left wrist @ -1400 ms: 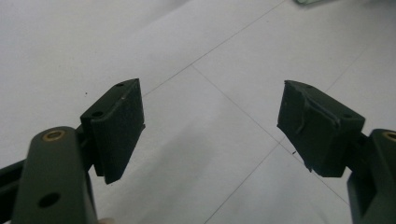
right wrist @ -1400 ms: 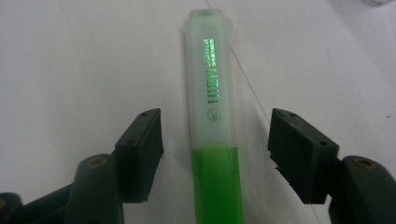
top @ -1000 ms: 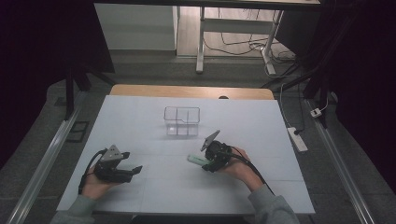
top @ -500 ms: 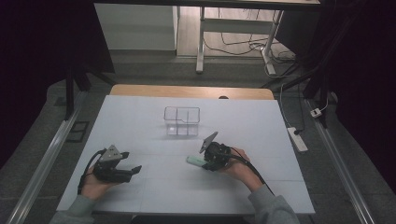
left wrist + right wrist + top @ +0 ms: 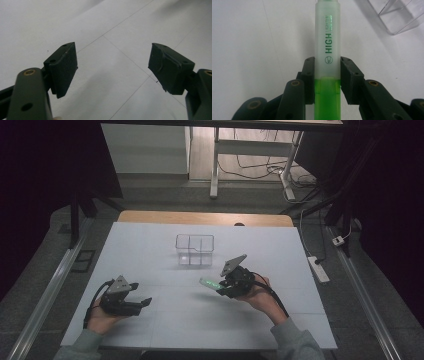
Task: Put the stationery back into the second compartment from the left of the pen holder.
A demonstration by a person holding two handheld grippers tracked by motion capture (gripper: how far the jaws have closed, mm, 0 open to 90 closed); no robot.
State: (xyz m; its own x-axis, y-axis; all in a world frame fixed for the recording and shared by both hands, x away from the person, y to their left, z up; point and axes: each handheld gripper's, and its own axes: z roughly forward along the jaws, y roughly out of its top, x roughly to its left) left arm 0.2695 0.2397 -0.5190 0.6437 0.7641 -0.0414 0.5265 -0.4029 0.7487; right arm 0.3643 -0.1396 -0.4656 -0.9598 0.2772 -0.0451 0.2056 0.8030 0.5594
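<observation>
One highlighter (image 5: pixel 327 45) clamped in right claw (image 5: pixel 327 80), axis along jaws; left claw (image 5: pixel 112 67) open.

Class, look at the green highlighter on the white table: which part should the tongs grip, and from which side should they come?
Grip the green highlighter across its round barrel, about where the frosted cap meets the green body, coming along its length from the green end. The straight, slim sides give both pads flat contact, as the right tongs show, shut on it with the cap pointing ahead.

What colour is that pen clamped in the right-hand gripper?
The highlighter pen is bright green with a frosted, see-through cap, clearest in the right gripper view.
</observation>
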